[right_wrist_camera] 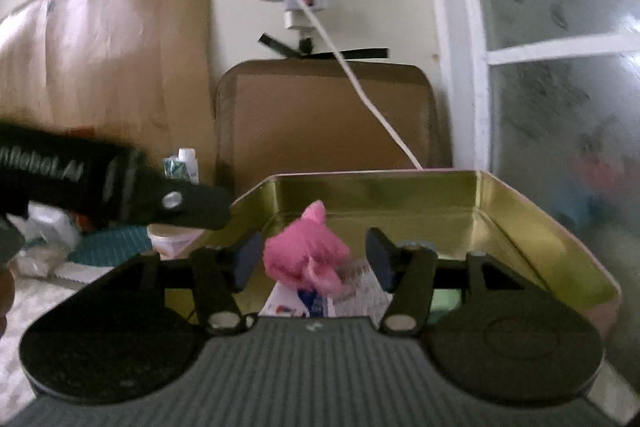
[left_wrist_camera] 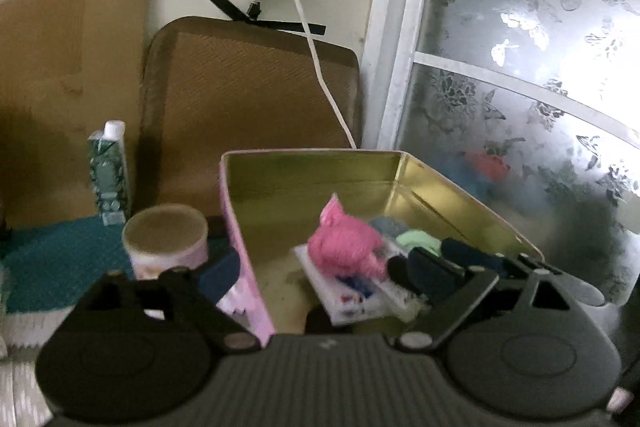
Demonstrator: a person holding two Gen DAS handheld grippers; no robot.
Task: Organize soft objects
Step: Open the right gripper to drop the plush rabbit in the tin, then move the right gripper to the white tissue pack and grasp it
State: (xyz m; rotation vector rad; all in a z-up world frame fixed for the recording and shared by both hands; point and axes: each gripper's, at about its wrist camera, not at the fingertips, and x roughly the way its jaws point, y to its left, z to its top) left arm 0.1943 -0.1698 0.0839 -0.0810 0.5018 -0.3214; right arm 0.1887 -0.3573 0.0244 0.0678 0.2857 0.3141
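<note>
A fluffy pink soft toy is seen between the dark blue finger pads. Beyond them, a gold-lined, pink-sided tin box is shown; a teal woven mat lies left of the fingers.

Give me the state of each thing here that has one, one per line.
Tin box: open, no lid on.
Pink yarn bundle: lying in the box, not gripped.
Right tongs: open, either side of the yarn.
Left tongs: open, empty.
Round container: closed.

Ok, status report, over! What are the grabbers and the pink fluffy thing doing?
Both grippers open, left gripper, right gripper. Pink yarn bundle loose in tin, on a card. Nothing blocking. Over.
</note>
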